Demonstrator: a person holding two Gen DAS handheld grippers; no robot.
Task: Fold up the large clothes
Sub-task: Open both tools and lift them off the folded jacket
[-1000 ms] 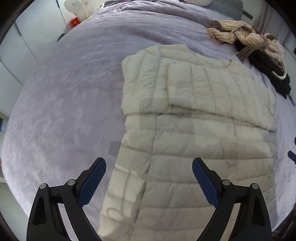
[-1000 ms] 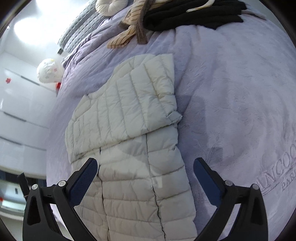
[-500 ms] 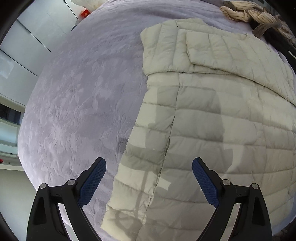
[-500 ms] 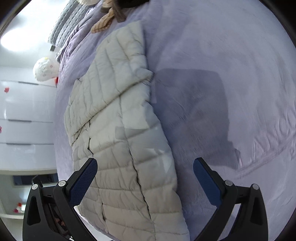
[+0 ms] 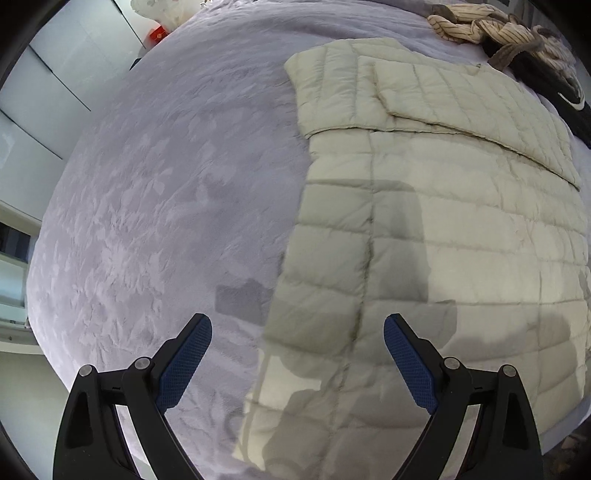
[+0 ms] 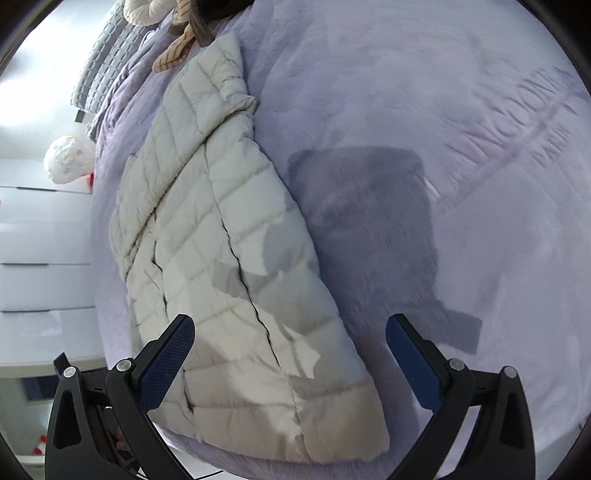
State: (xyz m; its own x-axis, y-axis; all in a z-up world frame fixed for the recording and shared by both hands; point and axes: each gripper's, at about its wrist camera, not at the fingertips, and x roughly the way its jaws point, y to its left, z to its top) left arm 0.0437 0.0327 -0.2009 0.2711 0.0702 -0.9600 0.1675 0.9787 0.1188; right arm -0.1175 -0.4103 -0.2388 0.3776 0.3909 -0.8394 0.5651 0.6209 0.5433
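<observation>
- The cream quilted puffer jacket (image 5: pixel 436 206) lies flat on the bed, both sleeves folded in across the chest so they overlap near the collar end.
- In the right wrist view the jacket (image 6: pixel 221 258) runs lengthwise away from the camera, its hem at the near edge of the bed.
- The left gripper (image 5: pixel 297 365) hovers above the jacket's near left corner; its jaws stand wide apart with nothing between them, one blue pad over the bedspread and the other over the quilting.
- The right gripper (image 6: pixel 290 365) hovers above the jacket's near right corner; its jaws are likewise spread wide and empty, straddling the jacket's side edge.
- Shadows of both tools fall on the jacket and on the cover beside it.
- The lilac bedspread (image 5: pixel 155 206) is plush, with an embossed leaf pattern; raised lettering (image 6: pixel 524 122) shows on the right side.
- At the far end lies a heap of striped beige clothing (image 5: pixel 491 27) just beside dark garments (image 5: pixel 565 96).
- White cabinets (image 6: pixel 40 236) stand beyond the bed's left side, with a round white spotted object (image 6: pixel 68 158) near them.
</observation>
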